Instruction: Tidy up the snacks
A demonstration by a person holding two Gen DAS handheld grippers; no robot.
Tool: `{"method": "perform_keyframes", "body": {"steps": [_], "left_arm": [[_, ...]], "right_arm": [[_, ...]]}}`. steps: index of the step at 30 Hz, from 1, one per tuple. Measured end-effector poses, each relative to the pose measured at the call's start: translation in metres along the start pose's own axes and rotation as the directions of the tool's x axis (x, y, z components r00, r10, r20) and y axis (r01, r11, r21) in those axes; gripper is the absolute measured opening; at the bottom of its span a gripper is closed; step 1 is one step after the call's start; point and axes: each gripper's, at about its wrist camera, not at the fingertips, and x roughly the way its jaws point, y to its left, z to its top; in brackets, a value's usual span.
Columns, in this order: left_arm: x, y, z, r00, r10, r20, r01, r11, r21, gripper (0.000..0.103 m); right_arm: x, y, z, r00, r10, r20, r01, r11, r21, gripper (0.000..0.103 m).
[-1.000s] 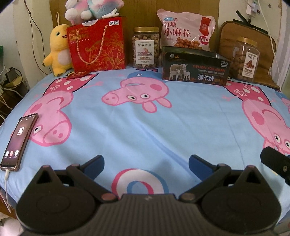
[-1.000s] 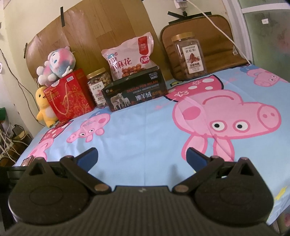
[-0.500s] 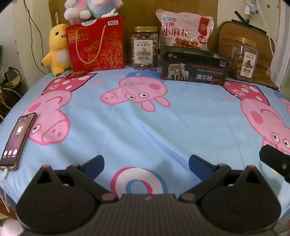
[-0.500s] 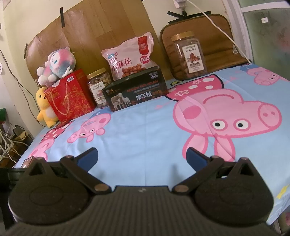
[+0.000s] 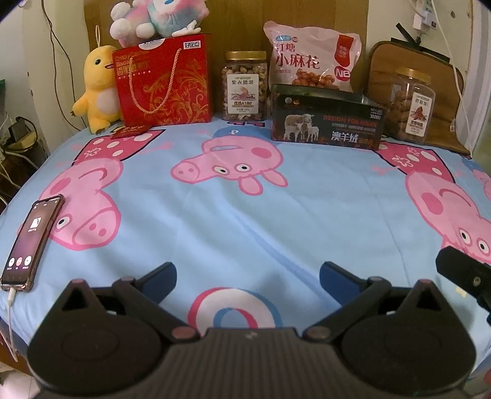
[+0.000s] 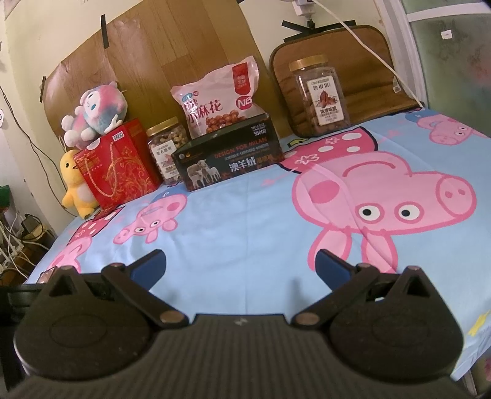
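Observation:
Snacks stand in a row at the far edge of the bed: a red biscuit gift bag (image 5: 164, 83) (image 6: 118, 170), a gold-lidded nut jar (image 5: 244, 87) (image 6: 167, 149), a pink snack pouch (image 5: 310, 58) (image 6: 219, 96) behind a black box (image 5: 326, 118) (image 6: 227, 155), and a second nut jar (image 5: 412, 106) (image 6: 320, 95) at the right. My left gripper (image 5: 247, 274) is open and empty over the near edge. My right gripper (image 6: 241, 261) is open and empty, also near the front edge.
A phone (image 5: 32, 241) on a cable lies at the bed's left edge. A yellow plush duck (image 5: 98, 86) and a pink plush (image 5: 156, 17) sit by the red bag. A brown cushion (image 6: 362, 61) leans behind the right jar. The blue pig-print sheet (image 5: 245, 214) covers the bed.
Both grippers have shifted only slightly; the left view has drifted a little forward. Both stay open and empty.

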Motion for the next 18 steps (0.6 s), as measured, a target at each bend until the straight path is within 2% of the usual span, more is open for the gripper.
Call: {"method": "perform_keyframes", "body": {"steps": [18], "left_arm": [[-0.01,0.006,-0.001,1.0,-0.014,0.013,0.014,1.0,-0.021,0.103]], "right_arm": [[-0.006,0.006,-0.001,1.0,0.008,0.007,-0.007,1.0,-0.011,0.103]]}}
